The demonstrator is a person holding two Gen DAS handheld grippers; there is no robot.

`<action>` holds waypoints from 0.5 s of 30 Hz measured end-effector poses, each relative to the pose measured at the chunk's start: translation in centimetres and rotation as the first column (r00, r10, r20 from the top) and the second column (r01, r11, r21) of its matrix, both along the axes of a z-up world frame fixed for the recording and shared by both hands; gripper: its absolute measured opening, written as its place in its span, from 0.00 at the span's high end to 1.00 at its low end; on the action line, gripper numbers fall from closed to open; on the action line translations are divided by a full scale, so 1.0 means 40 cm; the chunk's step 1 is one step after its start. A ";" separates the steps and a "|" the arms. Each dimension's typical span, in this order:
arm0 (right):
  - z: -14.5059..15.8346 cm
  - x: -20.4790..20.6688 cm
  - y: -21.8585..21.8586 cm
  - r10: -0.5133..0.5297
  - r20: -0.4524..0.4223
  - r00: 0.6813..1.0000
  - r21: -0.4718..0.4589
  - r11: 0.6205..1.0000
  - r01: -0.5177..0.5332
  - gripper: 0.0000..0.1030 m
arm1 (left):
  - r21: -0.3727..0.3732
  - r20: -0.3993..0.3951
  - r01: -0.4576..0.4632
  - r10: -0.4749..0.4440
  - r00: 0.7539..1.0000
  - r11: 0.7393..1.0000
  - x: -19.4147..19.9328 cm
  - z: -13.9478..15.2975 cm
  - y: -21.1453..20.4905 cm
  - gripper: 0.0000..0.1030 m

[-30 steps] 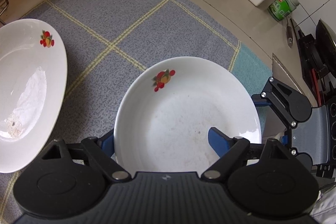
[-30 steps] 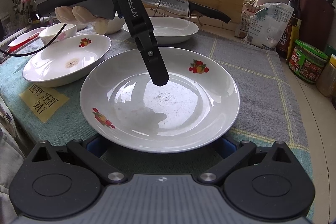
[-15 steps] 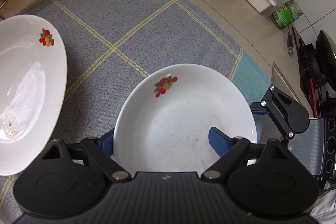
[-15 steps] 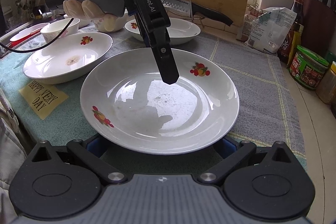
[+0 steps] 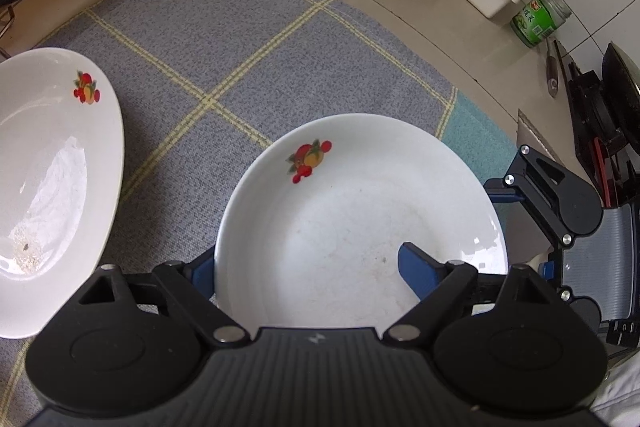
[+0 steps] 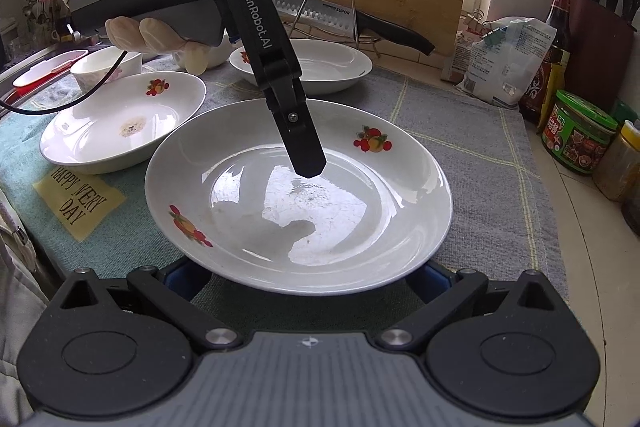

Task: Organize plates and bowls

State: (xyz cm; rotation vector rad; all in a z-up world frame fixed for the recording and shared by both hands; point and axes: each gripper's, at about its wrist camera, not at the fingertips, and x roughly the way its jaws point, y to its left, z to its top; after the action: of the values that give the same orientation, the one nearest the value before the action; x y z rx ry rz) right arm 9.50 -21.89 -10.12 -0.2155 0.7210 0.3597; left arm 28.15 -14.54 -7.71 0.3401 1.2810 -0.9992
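Observation:
A white plate with fruit prints [image 6: 304,195] lies on the grey checked mat, and also shows in the left wrist view [image 5: 360,219]. My left gripper [image 5: 308,267] stands open over it, one blue finger [image 5: 418,269] above the plate's inside and the other outside its rim; its finger [image 6: 302,143] hangs just above the plate's centre. My right gripper [image 6: 304,279] is open at the plate's near rim, its blue fingertips tucked under the edge on both sides. A second fruit plate [image 6: 124,119] lies to the left [image 5: 52,187]. A third plate [image 6: 312,65] lies behind.
A small white bowl [image 6: 106,65] stands at far left. A knife rack [image 6: 332,7] and cutting board stand behind. Jars [image 6: 576,135], bottles and a bag [image 6: 500,63] line the right side. A yellow note [image 6: 78,201] lies on the teal cloth.
The left gripper has risen and drawn back toward the mat's far side, its finger lifting slightly over the plate's centre. The plate and right gripper have stayed put.

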 end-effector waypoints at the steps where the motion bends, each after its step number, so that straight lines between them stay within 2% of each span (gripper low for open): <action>1: 0.002 0.000 -0.001 0.001 0.001 1.000 -0.005 1.000 -0.001 0.00 | -0.003 0.002 0.001 -0.001 1.000 1.000 -0.001 0.003 -0.001 0.14; 15: 0.029 0.026 -0.034 0.001 0.018 1.000 -0.044 0.999 0.000 0.00 | -0.054 0.026 -0.028 0.029 0.999 0.998 0.027 0.040 -0.032 0.14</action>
State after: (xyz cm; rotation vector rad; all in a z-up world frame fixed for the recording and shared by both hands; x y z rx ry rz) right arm 10.54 -23.25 -8.95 -0.2601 0.7115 0.3422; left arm 29.22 -15.84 -6.09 0.2920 1.2295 -1.0001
